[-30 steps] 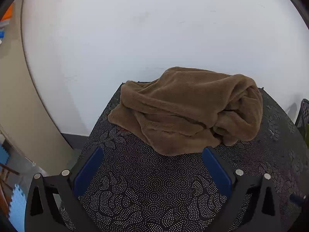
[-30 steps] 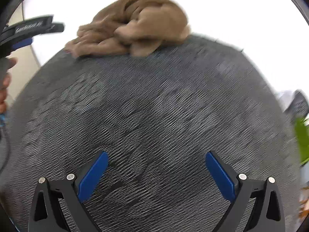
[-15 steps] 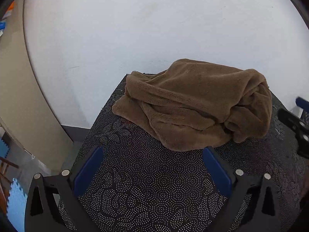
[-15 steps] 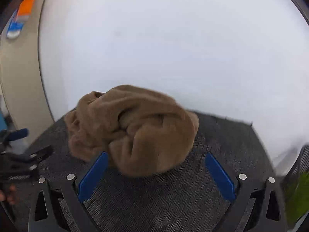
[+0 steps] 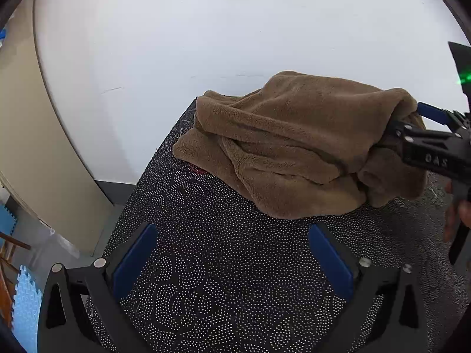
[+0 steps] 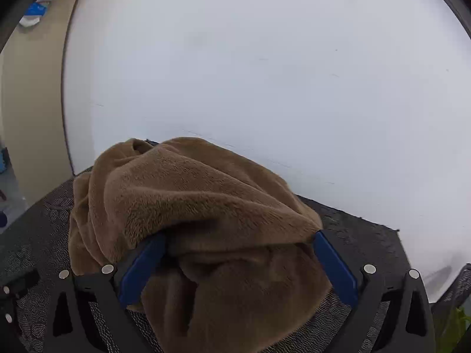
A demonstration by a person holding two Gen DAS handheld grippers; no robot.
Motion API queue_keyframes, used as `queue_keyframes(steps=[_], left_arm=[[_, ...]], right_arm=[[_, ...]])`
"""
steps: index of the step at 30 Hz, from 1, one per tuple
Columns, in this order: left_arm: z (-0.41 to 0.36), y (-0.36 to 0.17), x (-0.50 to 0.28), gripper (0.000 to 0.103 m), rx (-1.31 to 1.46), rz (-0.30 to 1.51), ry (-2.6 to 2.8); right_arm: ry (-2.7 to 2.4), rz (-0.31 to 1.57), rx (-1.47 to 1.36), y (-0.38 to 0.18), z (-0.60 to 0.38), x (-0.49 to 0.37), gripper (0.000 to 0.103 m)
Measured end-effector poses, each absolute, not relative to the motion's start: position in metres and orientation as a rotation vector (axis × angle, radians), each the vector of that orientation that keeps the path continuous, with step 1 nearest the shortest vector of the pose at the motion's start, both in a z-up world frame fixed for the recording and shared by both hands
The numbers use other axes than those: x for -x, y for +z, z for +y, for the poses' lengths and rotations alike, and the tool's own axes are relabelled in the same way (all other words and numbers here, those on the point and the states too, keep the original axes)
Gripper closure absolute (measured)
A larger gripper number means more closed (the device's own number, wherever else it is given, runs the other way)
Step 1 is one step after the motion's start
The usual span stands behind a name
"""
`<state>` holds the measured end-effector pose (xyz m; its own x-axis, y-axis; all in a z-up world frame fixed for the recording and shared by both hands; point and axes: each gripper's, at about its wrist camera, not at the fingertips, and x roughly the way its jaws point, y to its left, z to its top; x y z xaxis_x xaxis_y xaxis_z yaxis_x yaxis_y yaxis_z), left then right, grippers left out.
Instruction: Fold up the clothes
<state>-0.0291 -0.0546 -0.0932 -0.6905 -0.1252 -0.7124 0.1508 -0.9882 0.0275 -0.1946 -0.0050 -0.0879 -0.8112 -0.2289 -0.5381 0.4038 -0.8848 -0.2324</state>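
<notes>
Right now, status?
Left gripper open, short of brown fleece garment. Right gripper open, straddling its bunched end. Nothing in the way.

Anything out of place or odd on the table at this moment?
Nothing damaged or spilled. The brown garment lies bunched in a rumpled heap at the table's far end by the wall, expected before folding. The right gripper is open with its fingers pushed into the heap; the left gripper is open, short of it.
</notes>
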Motion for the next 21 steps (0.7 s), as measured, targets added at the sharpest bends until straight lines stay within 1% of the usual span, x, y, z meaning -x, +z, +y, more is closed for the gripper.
queue_keyframes(steps=[7, 9, 11, 12, 13, 14, 16, 17, 18, 19, 21], left_arm=[[-0.059, -0.097, 0.031, 0.0, -1.172, 0.066, -2.745], [-0.06, -0.099, 0.031, 0.0, -1.179, 0.068, -2.74], [-0.061, -0.101, 0.033, 0.0, -1.192, 0.072, -2.733], [-0.061, -0.103, 0.034, 0.0, -1.197, 0.073, -2.731], [-0.062, -0.104, 0.036, 0.0, -1.203, 0.074, -2.728], [-0.061, -0.105, 0.037, 0.0, -1.204, 0.072, -2.726], [-0.059, -0.106, 0.037, 0.0, -1.207, 0.067, -2.731], [-0.059, -0.106, 0.037, 0.0, -1.205, 0.065, -2.732], [-0.059, -0.107, 0.038, 0.0, -1.208, 0.066, -2.732], [-0.059, -0.108, 0.039, 0.0, -1.21, 0.067, -2.731], [-0.059, -0.11, 0.041, 0.0, -1.214, 0.068, -2.729]], right_arm=[[-2.616, 0.314, -0.814, -0.098, -0.005, 0.213, 0.0], [-2.621, 0.297, -0.815, -0.1, -0.002, 0.212, 0.002], [-2.636, 0.314, -0.819, -0.102, -0.005, 0.214, 0.011], [-2.64, 0.321, -0.825, -0.103, -0.007, 0.215, 0.025], [-2.639, 0.318, -0.838, -0.104, -0.007, 0.215, 0.037], [-2.641, 0.304, -0.846, -0.105, -0.004, 0.215, 0.04], [-2.651, 0.273, -0.851, -0.107, 0.001, 0.212, 0.058], [-2.662, 0.253, -0.844, -0.106, 0.004, 0.212, 0.061], [-2.672, 0.233, -0.837, -0.106, 0.006, 0.211, 0.07], [-2.683, 0.211, -0.828, -0.105, 0.009, 0.209, 0.076], [-2.713, 0.161, -0.794, -0.101, 0.017, 0.204, 0.08]])
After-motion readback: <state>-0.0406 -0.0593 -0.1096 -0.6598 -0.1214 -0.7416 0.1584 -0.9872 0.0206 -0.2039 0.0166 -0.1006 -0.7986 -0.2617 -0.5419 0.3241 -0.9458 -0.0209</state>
